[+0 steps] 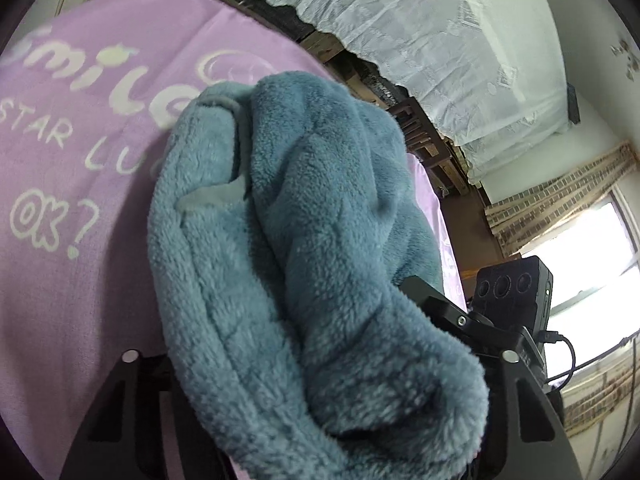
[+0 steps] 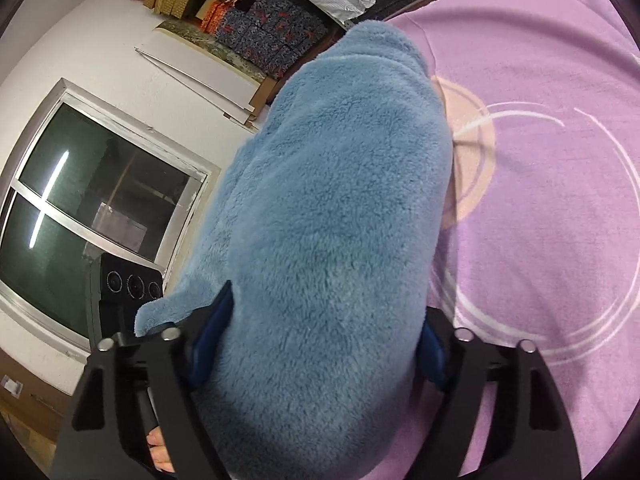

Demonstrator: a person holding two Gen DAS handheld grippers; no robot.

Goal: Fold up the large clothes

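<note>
I have the blue fleece garment [image 1: 304, 264] pinched in both tools, left gripper [image 1: 320, 420] and right gripper [image 2: 320, 352] each clenched on a bunched edge, so it hangs clear above the lilac bedsheet [image 2: 560, 200], ready to spread flat.

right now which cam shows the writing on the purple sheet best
The left wrist view: white lettering on the purple sheet shows beside the blue fleece garment. The right wrist view shows only the sheet's white rings, no words.
</note>
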